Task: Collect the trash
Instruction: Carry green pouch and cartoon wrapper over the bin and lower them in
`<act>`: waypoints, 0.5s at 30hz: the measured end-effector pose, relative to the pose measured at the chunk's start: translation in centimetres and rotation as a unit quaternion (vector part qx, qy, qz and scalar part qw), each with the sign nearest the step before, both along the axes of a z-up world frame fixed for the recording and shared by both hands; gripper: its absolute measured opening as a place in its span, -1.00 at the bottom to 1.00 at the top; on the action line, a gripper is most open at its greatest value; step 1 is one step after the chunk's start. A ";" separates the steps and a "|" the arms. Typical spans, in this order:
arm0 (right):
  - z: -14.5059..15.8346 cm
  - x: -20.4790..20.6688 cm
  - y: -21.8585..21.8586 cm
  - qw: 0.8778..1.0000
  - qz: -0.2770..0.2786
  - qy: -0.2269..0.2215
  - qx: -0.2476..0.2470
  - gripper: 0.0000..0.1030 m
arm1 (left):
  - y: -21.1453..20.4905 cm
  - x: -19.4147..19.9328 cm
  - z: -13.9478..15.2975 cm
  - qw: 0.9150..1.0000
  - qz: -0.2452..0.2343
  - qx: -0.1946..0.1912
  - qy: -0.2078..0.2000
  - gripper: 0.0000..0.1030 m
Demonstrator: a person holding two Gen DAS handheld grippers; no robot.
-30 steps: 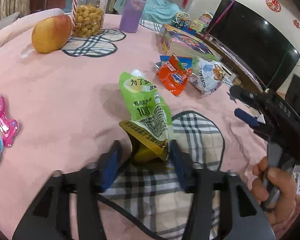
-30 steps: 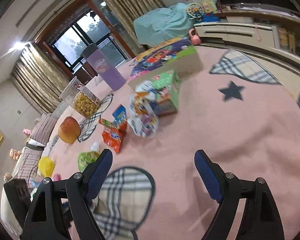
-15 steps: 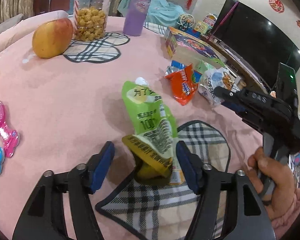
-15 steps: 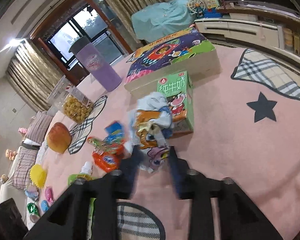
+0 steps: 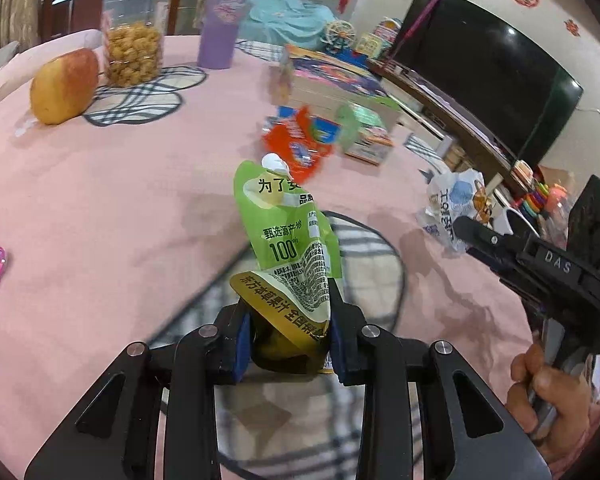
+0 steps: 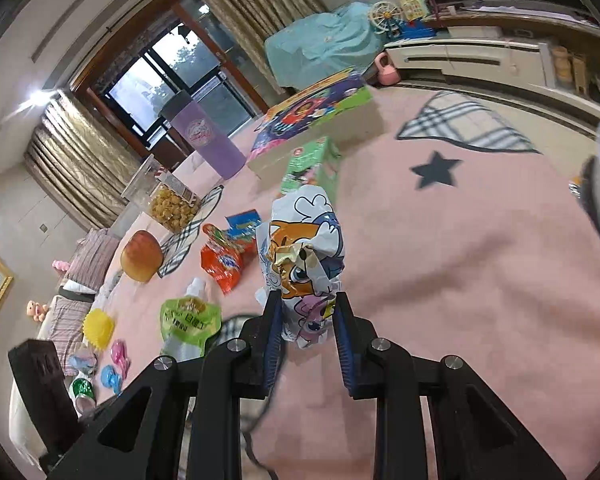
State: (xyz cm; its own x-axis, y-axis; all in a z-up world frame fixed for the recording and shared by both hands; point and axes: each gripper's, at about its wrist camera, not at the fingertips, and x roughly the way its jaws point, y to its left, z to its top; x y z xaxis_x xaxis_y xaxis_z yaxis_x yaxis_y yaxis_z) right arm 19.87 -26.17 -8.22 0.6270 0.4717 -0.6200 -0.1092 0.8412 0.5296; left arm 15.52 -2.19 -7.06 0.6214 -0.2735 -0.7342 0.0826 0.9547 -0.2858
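Note:
My left gripper (image 5: pixel 288 342) is shut on the bottom of a green spouted drink pouch (image 5: pixel 288 236) and holds it above the pink tablecloth (image 5: pixel 120 200). My right gripper (image 6: pixel 306 330) is shut on a crumpled white cartoon snack bag (image 6: pixel 304 256), also lifted. That bag (image 5: pixel 454 204) and the right gripper (image 5: pixel 460 230) show at the right of the left wrist view. The green pouch (image 6: pixel 188 320) shows in the right wrist view. An orange wrapper (image 5: pixel 296 144) (image 6: pixel 222 260) and a blue wrapper (image 6: pixel 242 222) lie on the cloth.
An apple (image 5: pixel 66 86), a popcorn jar (image 5: pixel 134 50), a purple tumbler (image 5: pixel 222 26), a puzzle box (image 6: pixel 320 128) and a green milk carton (image 6: pixel 314 166) stand on the table. Pink and blue toys (image 6: pixel 116 360) lie at the left. A TV (image 5: pixel 484 76) stands beyond.
Both grippers closed, the left on the green pouch and the right on the cartoon bag, and both lifted them off the cloth. The right gripper moved in over the bag first.

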 end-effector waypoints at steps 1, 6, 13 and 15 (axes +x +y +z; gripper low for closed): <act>0.0 -0.6 -0.5 1.000 -0.005 0.001 0.000 -0.51 | -0.7 -0.2 0.2 1.000 -0.007 0.000 -0.002 -0.43; 0.5 -2.8 -3.0 1.000 -0.023 -0.003 -0.001 -0.51 | -3.5 -0.8 0.8 0.999 -0.036 -0.001 -0.008 -0.43; 1.7 -5.3 -6.6 0.998 -0.054 -0.016 -0.005 -0.51 | -7.7 -1.2 1.5 0.997 -0.081 -0.002 -0.012 -0.43; 1.8 -5.9 -7.6 0.998 -0.065 -0.017 -0.007 -0.51 | -8.8 -1.3 1.8 0.996 -0.091 -0.001 -0.016 -0.43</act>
